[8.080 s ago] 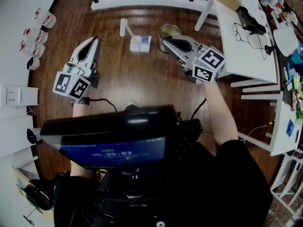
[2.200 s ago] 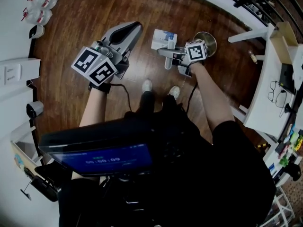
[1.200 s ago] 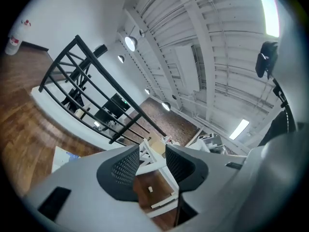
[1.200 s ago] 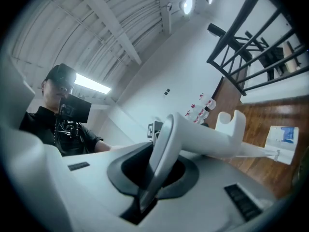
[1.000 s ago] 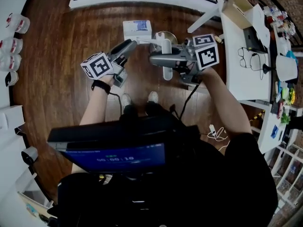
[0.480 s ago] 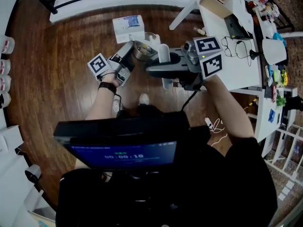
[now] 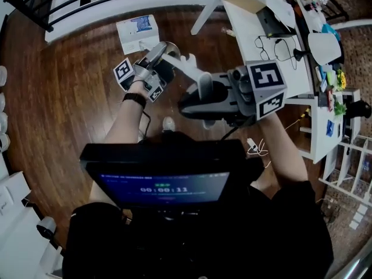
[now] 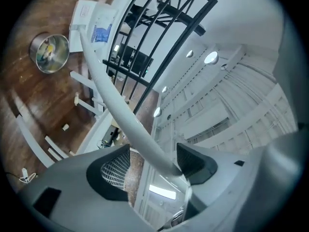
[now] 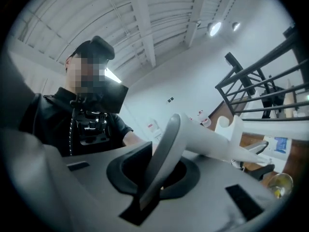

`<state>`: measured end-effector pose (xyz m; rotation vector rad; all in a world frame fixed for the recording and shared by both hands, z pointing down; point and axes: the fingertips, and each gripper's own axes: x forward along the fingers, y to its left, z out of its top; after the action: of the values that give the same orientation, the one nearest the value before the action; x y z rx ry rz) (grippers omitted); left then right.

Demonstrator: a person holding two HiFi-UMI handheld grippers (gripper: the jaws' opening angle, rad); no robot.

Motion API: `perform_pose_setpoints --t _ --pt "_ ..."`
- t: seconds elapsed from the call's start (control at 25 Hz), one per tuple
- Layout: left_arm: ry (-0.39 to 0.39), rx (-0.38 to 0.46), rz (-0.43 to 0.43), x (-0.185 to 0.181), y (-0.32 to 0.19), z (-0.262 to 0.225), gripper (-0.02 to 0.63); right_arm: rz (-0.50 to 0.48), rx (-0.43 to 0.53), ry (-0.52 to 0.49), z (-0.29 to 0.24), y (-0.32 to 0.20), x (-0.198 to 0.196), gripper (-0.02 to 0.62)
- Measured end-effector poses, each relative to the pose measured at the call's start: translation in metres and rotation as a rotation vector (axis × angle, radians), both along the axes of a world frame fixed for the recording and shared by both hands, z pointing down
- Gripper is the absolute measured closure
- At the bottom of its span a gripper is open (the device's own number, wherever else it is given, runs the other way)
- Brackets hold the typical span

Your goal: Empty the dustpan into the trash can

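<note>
A person (image 7: 192, 237) in a black top, seen from above, stands on a dark wooden floor (image 7: 70, 97) with a gripper in each hand. A white dustpan (image 9: 212, 141) is held up in the air between the two. The right gripper (image 9: 157, 170) is closed tight on the dustpan's grey-edged end, its jaws pinching it from both sides. From there the dustpan's long white body slopes away toward the left gripper (image 8: 155, 166), narrowing as it goes. The left gripper's jaws stand wide apart; they have just swung open and then eased in a little. The white body runs between them, close against one jaw and clear of the other, so this gripper grips nothing. Past the left gripper, the dustpan's far end points down toward a round metal trash can (image 8: 62, 47) that stands on the floor. Whether that end is right over the can's mouth cannot be told. Yellow and green scraps lie inside the can. A white box (image 7: 136, 27) with blue print sits on the floor just beside it, and a black railing (image 8: 195, 27) runs behind both. A cluttered white desk (image 7: 244, 34) stands to the person's right. A small lit screen (image 7: 165, 186) hangs in front of the person's chest. The right gripper's own camera looks back at the person from below.
</note>
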<state>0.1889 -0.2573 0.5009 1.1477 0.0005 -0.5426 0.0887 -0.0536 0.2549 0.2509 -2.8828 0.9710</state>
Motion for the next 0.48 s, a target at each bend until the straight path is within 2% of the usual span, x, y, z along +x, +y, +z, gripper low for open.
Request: perform_pose_setpoints --t 0.12,0.16,0.28,0.48 --pt "0.058 0.011 0.029 0.012 -0.004 -0.010 0.398 0.011 0.018 0.010 -0.003 0.004 0.005 0.551" --pt "0.068 0.022 0.040 0.017 -0.003 -0.014 0.417 0.018 0.023 0.011 -0.005 0.006 0.010 0.551" --pt "0.108 0.033 0.053 0.034 0.004 -0.025 0.422 0.026 0.042 0.018 -0.011 0.017 0.021 0.551" --pt "0.154 -0.013 0.063 0.063 0.018 -0.034 0.466 0.020 0.062 0.050 -0.010 0.041 0.040 0.552"
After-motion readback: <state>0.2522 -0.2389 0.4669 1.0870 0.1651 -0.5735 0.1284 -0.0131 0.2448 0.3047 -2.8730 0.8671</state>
